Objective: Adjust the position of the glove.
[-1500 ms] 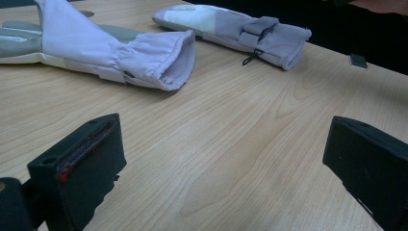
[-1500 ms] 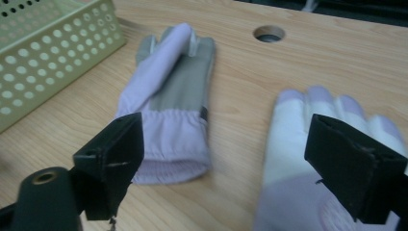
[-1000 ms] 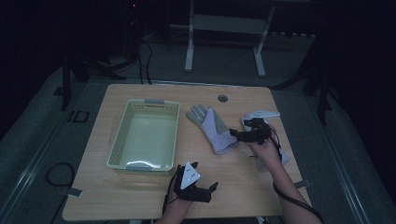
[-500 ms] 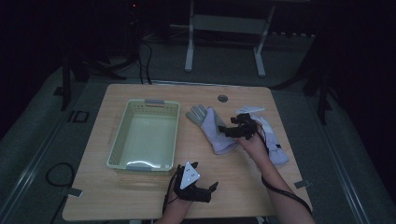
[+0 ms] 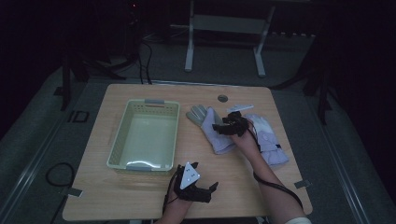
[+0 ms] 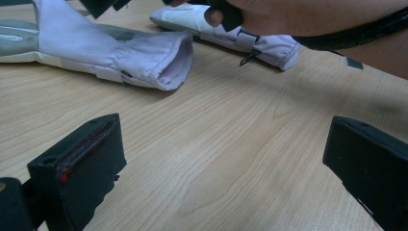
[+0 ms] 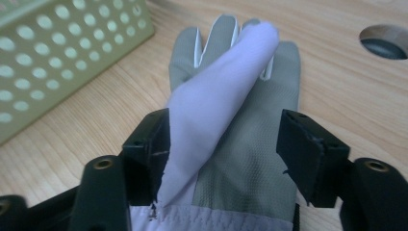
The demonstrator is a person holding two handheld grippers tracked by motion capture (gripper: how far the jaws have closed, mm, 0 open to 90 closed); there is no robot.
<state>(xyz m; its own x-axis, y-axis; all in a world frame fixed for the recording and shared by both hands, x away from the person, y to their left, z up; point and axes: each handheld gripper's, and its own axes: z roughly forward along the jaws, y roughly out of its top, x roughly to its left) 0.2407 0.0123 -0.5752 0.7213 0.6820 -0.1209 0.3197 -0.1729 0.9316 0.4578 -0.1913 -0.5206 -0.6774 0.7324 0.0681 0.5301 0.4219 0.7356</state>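
Glove (image 7: 240,144) lies between the right gripper (image 7: 223,144) jaws, which stand apart; its pale thumb flap (image 7: 216,96) rises against the left jaw, grey palm up, seen in the right gripper view. High view puts that gripper (image 5: 232,125) over the glove (image 5: 212,132) mid-table, second glove (image 5: 268,140) just beside, green basket (image 5: 146,135) to the left. Left gripper (image 5: 201,189) sits near the table (image 5: 140,196) front edge; its own view shows jaws wide apart over bare wood, both glove cuffs (image 6: 168,62) ahead.

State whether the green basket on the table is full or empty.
Empty. In the high view the basket shows a bare pale floor; both gloves lie outside it on the table.
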